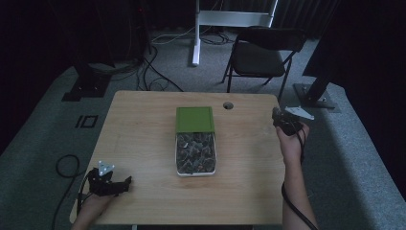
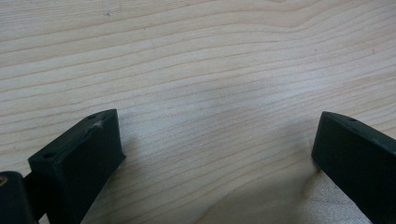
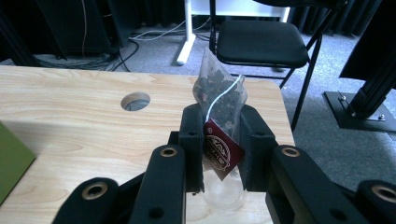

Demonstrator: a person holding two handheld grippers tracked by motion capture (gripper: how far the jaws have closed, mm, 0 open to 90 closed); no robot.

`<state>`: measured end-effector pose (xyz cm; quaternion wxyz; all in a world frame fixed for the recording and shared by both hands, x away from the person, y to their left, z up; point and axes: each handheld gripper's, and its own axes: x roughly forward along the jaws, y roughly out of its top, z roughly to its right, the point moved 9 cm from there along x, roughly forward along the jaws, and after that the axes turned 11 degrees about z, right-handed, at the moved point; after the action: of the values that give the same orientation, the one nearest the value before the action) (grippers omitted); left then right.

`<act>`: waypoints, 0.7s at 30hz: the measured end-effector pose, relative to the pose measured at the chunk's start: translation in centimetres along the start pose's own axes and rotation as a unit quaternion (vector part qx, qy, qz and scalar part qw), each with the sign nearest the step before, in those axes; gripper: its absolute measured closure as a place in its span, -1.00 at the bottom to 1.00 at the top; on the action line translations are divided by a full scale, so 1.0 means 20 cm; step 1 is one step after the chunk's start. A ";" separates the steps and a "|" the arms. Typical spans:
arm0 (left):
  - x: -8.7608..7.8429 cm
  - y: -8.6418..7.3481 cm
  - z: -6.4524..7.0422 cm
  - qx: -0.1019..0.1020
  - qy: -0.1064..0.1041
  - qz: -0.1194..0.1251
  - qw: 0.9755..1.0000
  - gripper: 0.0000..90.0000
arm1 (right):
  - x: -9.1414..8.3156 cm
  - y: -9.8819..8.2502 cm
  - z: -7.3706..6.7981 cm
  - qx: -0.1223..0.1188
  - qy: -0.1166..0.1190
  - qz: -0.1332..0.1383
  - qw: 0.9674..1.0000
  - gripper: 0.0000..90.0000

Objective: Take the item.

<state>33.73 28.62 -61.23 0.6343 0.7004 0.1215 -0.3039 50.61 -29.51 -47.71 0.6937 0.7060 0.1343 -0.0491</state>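
Observation:
A clear box [image 1: 195, 154] full of several tea bags lies at the table's middle, its green lid [image 1: 194, 119] slid back toward the far side. My right gripper [image 3: 219, 140] is shut on a tea bag [image 3: 218, 91], a clear pyramid sachet with dark leaves, a white string and a red tag [image 3: 220, 151]. In the high view that right gripper [image 1: 283, 122] hovers near the table's far right edge. My left gripper [image 1: 122, 186] rests low at the front left corner; its jaws stand wide apart over bare wood, and the left gripper [image 2: 217, 140] holds nothing.
A round cable hole [image 1: 228, 105] is in the tabletop [image 1: 143, 139] behind the lid. A black folding chair [image 1: 261, 55] stands beyond the far edge, with a white frame leg [image 1: 196, 33] and floor cables [image 1: 153, 72] near it.

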 end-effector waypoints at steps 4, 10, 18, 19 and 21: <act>0.00 0.00 0.00 0.000 0.000 0.000 1.000 -0.95 | 0.03 0.00 0.02 0.004 -0.003 -0.006 1.000 0.65; 0.00 0.00 0.00 0.000 0.000 0.000 1.000 -0.95 | 0.08 0.00 0.05 0.023 -0.009 -0.013 1.000 0.66; 0.00 0.00 0.00 0.000 0.000 0.000 1.000 -0.95 | 0.14 -0.04 0.08 0.033 -0.017 -0.025 0.999 0.66; 0.00 0.00 0.00 0.000 0.000 0.000 1.000 -0.95 | 0.14 -0.04 0.08 0.034 -0.017 -0.026 0.999 0.66; 0.00 0.00 0.00 0.000 0.000 0.000 1.000 -0.95 | 0.15 -0.04 0.09 0.036 -0.017 -0.027 0.999 0.66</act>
<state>33.73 28.62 -61.23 0.6343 0.7004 0.1215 -0.3039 53.49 -30.86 -49.34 0.6684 0.7256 0.1401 -0.0846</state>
